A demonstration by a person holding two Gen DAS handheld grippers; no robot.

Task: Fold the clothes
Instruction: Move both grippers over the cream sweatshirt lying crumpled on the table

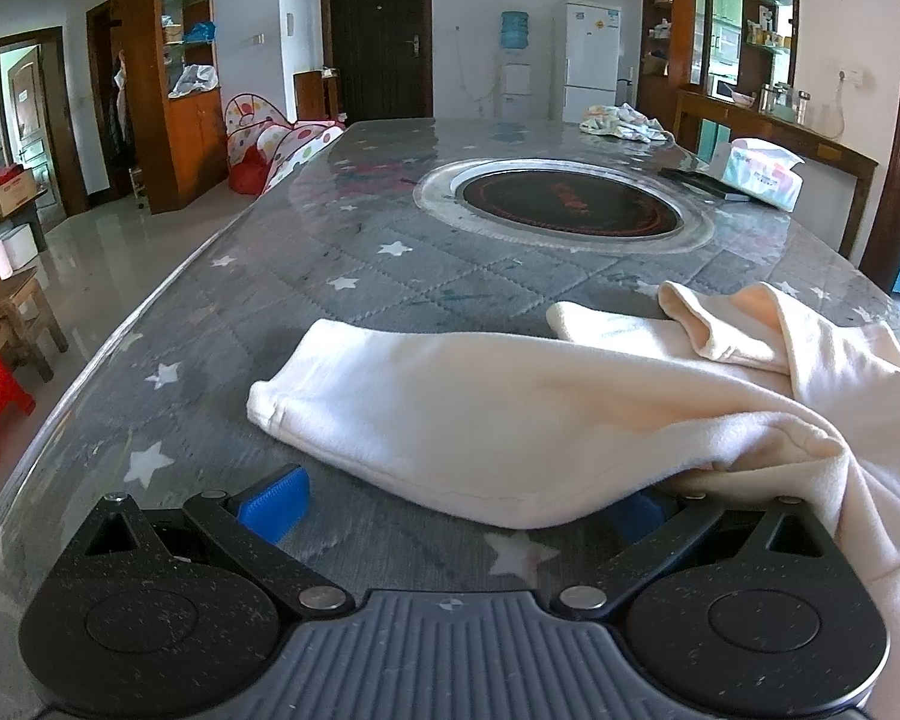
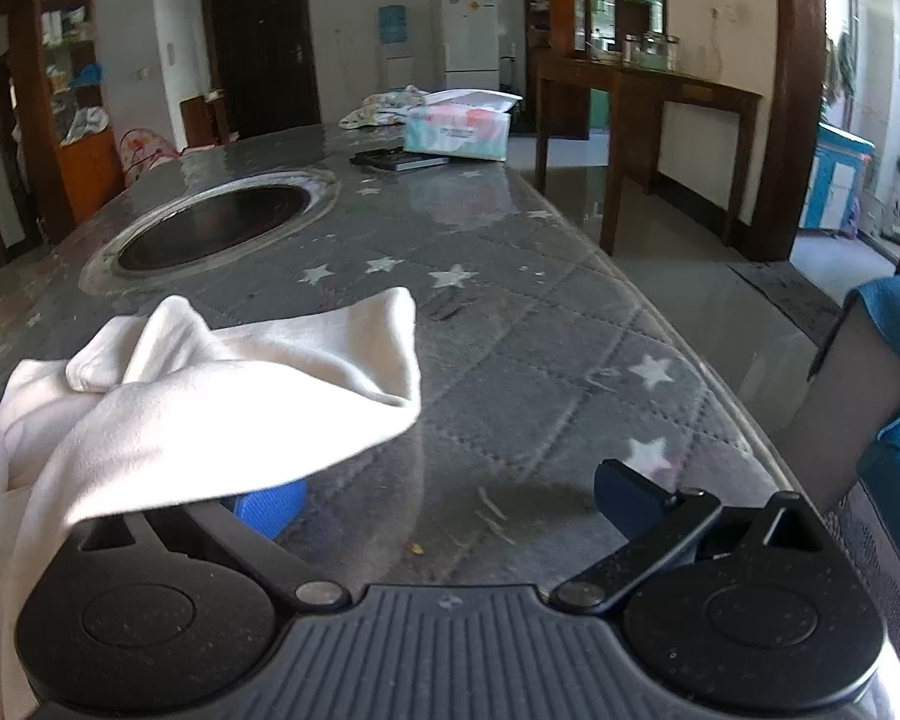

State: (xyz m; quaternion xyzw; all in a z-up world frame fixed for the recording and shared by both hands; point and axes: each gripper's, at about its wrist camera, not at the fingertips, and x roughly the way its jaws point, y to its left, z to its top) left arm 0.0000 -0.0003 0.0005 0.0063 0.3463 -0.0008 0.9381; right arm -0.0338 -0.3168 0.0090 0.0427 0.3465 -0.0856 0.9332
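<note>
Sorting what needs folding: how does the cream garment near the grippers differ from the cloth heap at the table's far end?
The cream garment is plain; the far heap is patterned. The garment lies spread close to both open grippers, left and right; the heap sits bunched beyond the tissue box. Both rest unfolded on the table.

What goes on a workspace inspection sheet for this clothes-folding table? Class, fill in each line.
Surface: glossy grey star-print table with a round inset hob.
Job's things: cream garment, crumpled, draped over both grippers' inner fingers.
Clutter: tissue box, dark flat item, patterned cloth pile.
Grippers: left gripper open; right gripper open.
Cables: nothing seen on the table.
Surroundings: fridge, water dispenser, shelves, wooden side table.
</note>
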